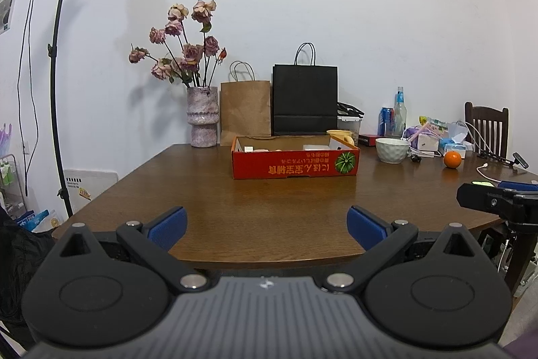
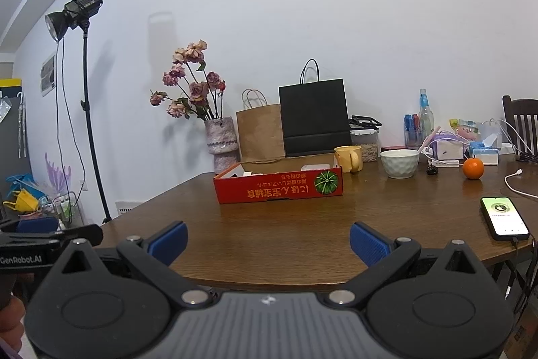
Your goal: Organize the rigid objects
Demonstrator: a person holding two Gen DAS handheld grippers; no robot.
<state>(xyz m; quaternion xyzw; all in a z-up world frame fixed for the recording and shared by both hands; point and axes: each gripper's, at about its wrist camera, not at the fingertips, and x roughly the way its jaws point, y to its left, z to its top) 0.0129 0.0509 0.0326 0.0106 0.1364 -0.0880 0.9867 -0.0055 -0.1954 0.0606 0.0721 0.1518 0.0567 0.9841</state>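
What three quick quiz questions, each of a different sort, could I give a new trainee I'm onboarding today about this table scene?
1. True or false: the left hand-held gripper is holding something.
2. Which lies nearest the orange? A) vase B) white bowl C) lamp stand
3. Fill in: the red box sits on the ___.

Key: 1 false, its jaws stand open and empty, as do those of the right hand-held gripper; 2 B; 3 table.
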